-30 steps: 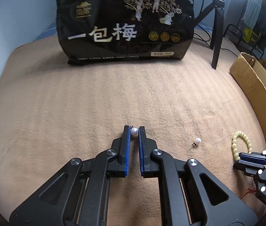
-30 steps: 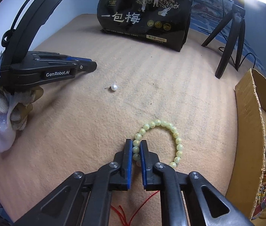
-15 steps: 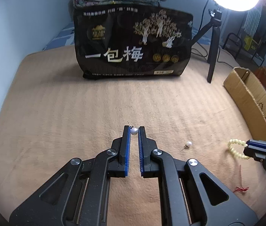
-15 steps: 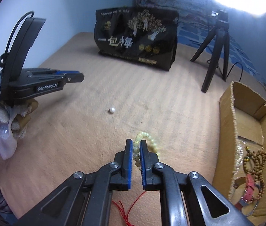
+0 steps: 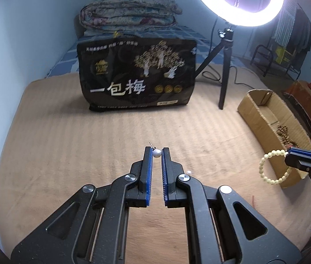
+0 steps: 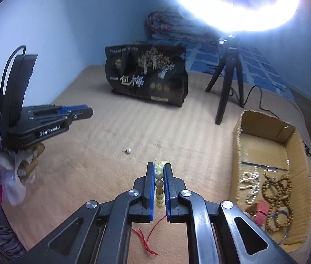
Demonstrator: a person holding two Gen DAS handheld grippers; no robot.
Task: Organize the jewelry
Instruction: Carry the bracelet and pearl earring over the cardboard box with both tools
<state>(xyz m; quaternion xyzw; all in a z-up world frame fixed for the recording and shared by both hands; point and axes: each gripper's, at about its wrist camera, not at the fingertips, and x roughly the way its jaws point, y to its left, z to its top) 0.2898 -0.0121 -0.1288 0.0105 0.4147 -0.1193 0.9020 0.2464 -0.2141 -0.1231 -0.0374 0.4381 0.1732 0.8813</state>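
Observation:
My left gripper [image 5: 156, 153] is shut on a white pearl earring [image 5: 156, 153], held at its tips well above the tan mat; it also shows at the left of the right wrist view [image 6: 87, 111]. My right gripper [image 6: 159, 171] is shut on a pale yellow-green bead bracelet [image 6: 159, 176] and holds it in the air; in the left wrist view the bracelet [image 5: 265, 169] hangs from it at the right. A second pearl earring [image 6: 128, 151] lies on the mat, also just visible in the left wrist view [image 5: 188, 172].
A cardboard box [image 6: 265, 129] at the right holds several bead necklaces and bracelets [image 6: 276, 189]. A black printed bag [image 5: 137, 77] stands at the back. A ring-light tripod [image 5: 224, 74] stands beside it. A red string [image 6: 146, 239] lies on the mat.
Both grippers have risen off the mat with their items. The bracelet has been lifted clear and now hangs in the air nearer the box.

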